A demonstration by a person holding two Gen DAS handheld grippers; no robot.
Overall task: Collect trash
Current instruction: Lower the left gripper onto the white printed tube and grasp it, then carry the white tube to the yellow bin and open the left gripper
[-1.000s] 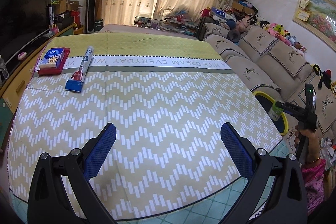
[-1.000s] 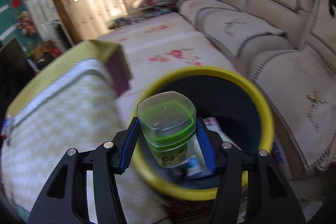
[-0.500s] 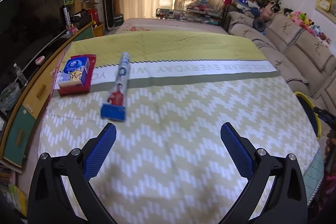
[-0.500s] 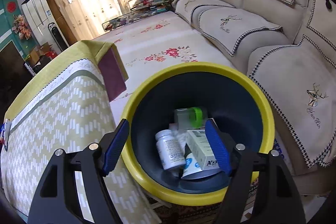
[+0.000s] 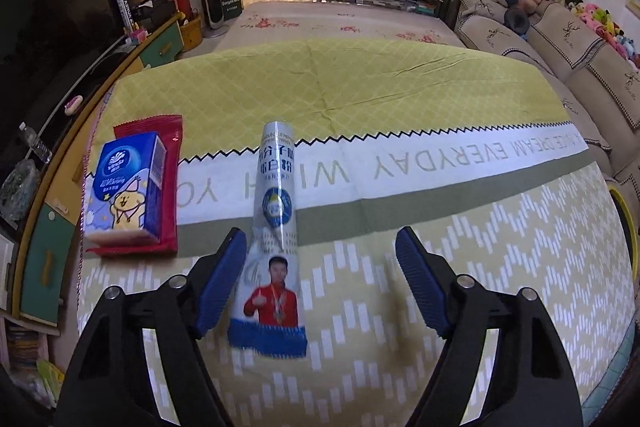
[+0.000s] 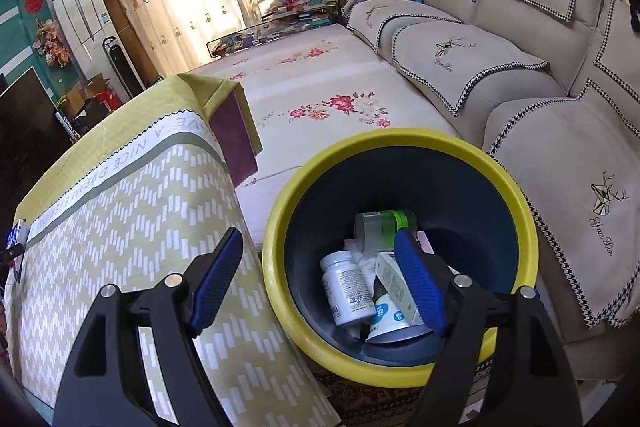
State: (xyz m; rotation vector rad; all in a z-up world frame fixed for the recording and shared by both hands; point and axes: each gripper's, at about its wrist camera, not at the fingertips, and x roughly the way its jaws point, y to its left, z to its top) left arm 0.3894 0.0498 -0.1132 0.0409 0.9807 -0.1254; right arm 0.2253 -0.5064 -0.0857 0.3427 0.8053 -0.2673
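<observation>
A long silver and blue sachet (image 5: 274, 247) lies on the tablecloth, its near end between the open fingers of my left gripper (image 5: 320, 283), close to the left finger. A blue tissue pack (image 5: 122, 187) sits on a red wrapper (image 5: 168, 195) to the left. My right gripper (image 6: 316, 283) is open and empty above the yellow-rimmed bin (image 6: 516, 195) beside the table. In the bin lie a green-lidded jar (image 6: 380, 227), a white bottle (image 6: 346, 287) and a small carton (image 6: 394, 283).
The green patterned tablecloth (image 5: 440, 131) covers the table. A sofa (image 6: 500, 67) stands behind the bin. A TV cabinet (image 5: 40, 227) runs along the table's left side. The bin rim (image 5: 626, 227) shows at the right table edge in the left wrist view.
My right gripper opened and the green-lidded jar dropped into the bin. My left gripper moved forward and left across the table until the sachet lay between its fingers.
</observation>
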